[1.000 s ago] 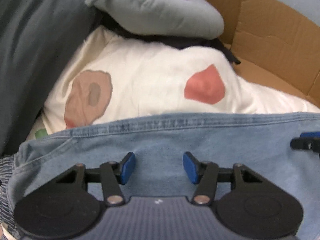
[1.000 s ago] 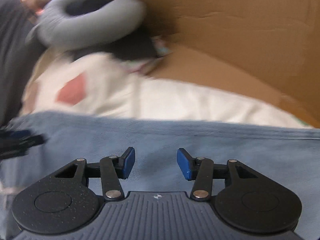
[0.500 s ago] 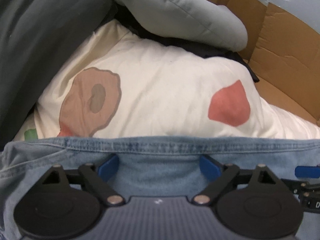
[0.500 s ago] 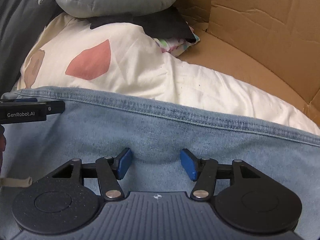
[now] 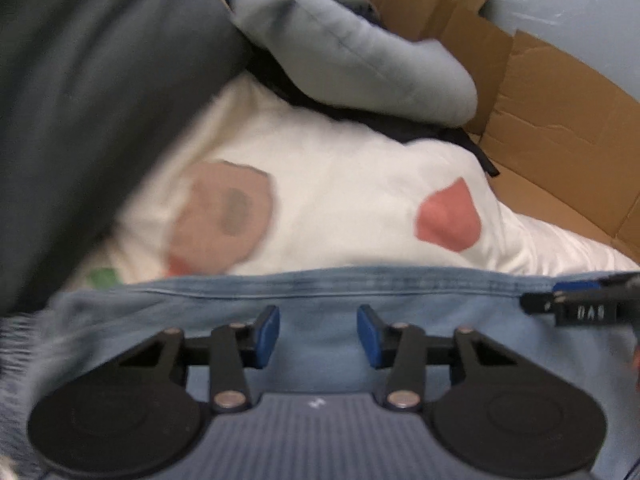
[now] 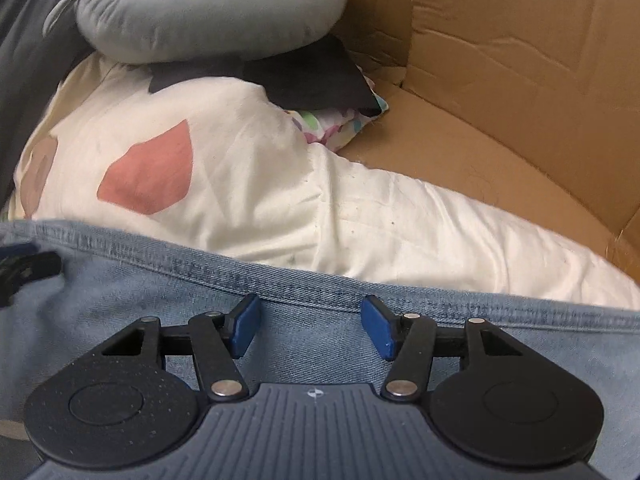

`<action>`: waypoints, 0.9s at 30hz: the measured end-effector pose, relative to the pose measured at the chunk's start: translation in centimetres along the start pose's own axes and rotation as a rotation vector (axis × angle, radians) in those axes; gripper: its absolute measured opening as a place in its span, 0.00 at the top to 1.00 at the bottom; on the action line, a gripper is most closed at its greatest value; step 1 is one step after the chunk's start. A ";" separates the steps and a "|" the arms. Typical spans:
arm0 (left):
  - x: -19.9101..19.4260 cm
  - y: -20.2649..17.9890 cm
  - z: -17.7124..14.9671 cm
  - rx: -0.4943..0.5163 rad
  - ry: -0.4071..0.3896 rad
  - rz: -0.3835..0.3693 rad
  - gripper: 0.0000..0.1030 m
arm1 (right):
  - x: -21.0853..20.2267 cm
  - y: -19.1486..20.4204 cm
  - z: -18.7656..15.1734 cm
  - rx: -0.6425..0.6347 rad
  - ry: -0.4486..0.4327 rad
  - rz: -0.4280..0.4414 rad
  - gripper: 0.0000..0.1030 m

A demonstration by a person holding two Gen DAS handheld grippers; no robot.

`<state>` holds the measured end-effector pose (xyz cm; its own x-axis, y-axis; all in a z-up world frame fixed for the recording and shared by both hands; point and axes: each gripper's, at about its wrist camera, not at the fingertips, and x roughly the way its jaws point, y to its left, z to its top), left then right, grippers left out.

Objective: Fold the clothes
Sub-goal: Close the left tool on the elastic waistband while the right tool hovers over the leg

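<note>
A light blue denim garment [image 5: 440, 312] [image 6: 120, 280] lies spread across the foreground, its stitched hem running left to right. My left gripper [image 5: 318, 336] hovers low over it just behind the hem. Its jaws are closing, with a strip of denim between the blue pads and a gap still showing on each side. My right gripper [image 6: 310, 328] is open at the hem further right, its pads resting on the denim. Each gripper's tip shows at the edge of the other's view, the right gripper [image 5: 580, 308] and the left gripper [image 6: 28, 272].
Beyond the hem lies a cream pillow [image 5: 340, 200] [image 6: 240, 168] with brown and red patches. A grey cushion [image 5: 360, 68] [image 6: 200, 12] and black cloth [image 6: 312, 76] sit on it. An open cardboard box [image 5: 560, 100] [image 6: 500, 80] stands right; dark grey fabric [image 5: 80, 100] rises left.
The left jaws swung wide apart, then narrowed again over the denim. The right gripper slid forward to the hem and its jaws widened a little.
</note>
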<state>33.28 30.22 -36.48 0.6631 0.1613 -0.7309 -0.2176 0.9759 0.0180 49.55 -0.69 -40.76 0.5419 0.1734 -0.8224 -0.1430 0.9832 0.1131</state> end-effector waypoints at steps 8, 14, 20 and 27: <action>-0.1 7.5 -0.6 -0.093 0.031 0.146 0.80 | -1.0 -0.5 -0.1 -0.027 0.008 0.042 0.41; 1.7 11.0 -2.1 -0.132 0.094 0.191 0.94 | -6.1 -3.3 0.1 -0.053 -0.019 0.072 0.41; 2.7 13.2 -2.3 -0.157 0.077 0.138 0.96 | -12.8 -7.7 -1.2 -0.060 -0.052 0.079 0.41; -0.2 13.1 -0.4 -0.174 0.095 0.147 0.95 | -20.3 -14.6 -6.7 0.038 -0.068 -0.009 0.41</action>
<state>30.00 42.88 -36.34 0.5468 0.2774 -0.7900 -0.4328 0.9013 0.0170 35.06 -18.91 -29.42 0.5980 0.1665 -0.7840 -0.1069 0.9860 0.1279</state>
